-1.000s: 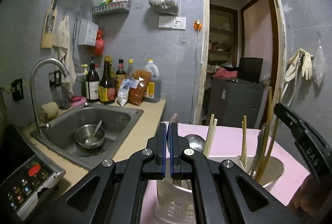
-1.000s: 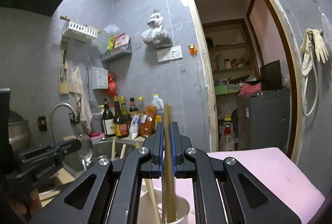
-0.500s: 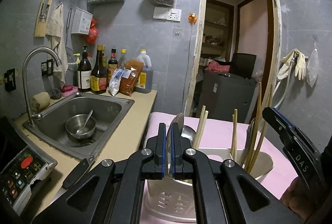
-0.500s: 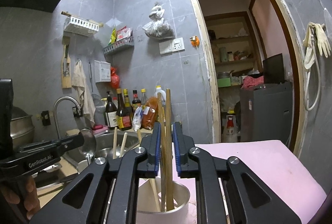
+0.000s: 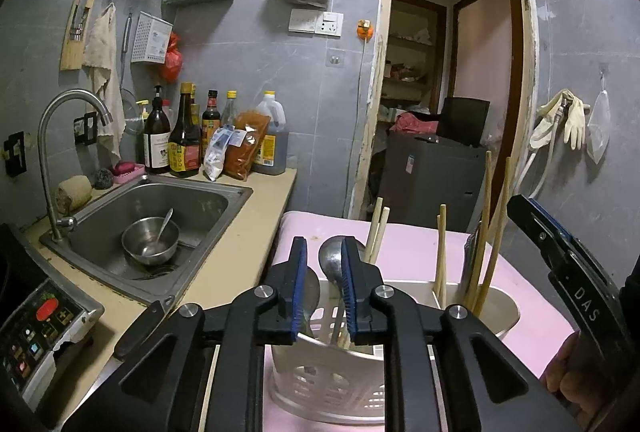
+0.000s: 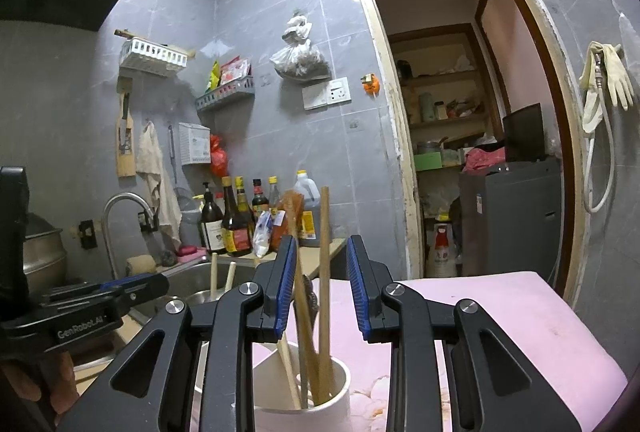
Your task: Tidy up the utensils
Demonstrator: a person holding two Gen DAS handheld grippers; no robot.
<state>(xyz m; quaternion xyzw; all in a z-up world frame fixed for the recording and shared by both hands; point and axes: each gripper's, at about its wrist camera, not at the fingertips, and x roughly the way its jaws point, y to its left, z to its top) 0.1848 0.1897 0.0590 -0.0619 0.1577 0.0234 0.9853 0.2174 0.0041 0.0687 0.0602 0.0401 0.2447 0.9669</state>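
Grey tiled kitchen walls back a pink-covered table (image 5: 532,264) beside a steel sink (image 5: 224,199). On it stands a white slotted plastic utensil holder (image 5: 500,306). The left gripper (image 5: 323,288) is opening around a steel spoon (image 5: 334,258) standing in the holder's basket end. The right gripper (image 6: 318,286) is opening too, its pads clear of the long wooden chopsticks (image 6: 324,272) dropped into the cup end. Judging by this, sorting is well along; a bowl and spoon remain in the sink.
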